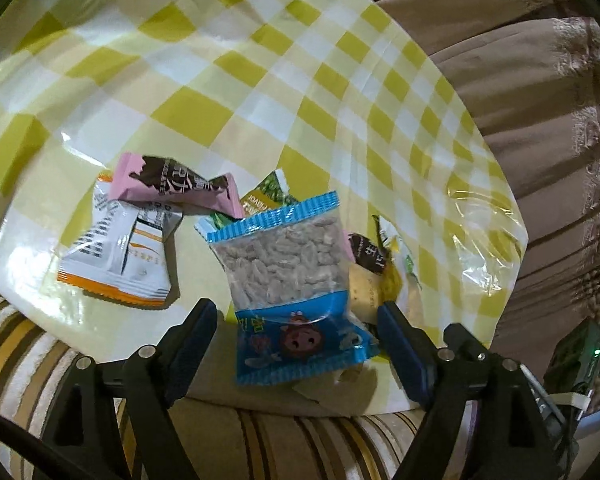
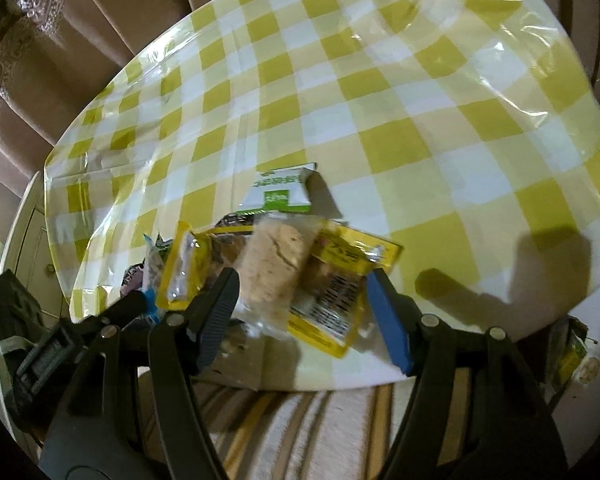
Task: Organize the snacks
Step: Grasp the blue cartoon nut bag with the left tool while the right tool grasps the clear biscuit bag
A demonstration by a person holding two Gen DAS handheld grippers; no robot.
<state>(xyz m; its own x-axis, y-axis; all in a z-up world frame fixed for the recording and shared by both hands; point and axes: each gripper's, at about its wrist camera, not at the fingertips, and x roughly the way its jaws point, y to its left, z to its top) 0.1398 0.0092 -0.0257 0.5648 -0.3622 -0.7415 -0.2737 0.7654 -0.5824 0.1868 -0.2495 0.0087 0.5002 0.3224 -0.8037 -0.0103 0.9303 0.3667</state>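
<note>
Black fingers with blue pads fill the bottom of both wrist views. In the left view the left gripper [image 1: 296,322] is seen with its jaws spread; a blue packet of pale seeds [image 1: 290,276] stands tilted between them, its lower right corner near or touching the right pad, the left pad clear of it, so no grip is shown. Whether the packet rests on the surface [image 1: 260,80] or hangs cannot be told. Beyond the left finger a white and orange sachet [image 1: 120,256] lies flat, with a pink wrapper [image 1: 176,190] overlapping its far end. A green packet [image 1: 268,196] is mostly hidden behind the blue one, and more wrappers past the right finger are too crowded to separate.

In the right view the right gripper [image 2: 300,292] is closed on a yellow snack bag [image 2: 300,272] whose clear middle shows a pale bar; its print is blurred. Beyond the fingertips a green and white packet [image 2: 282,194] lies on the checked surface. At the left edge the other gripper is partly cut off.
</note>
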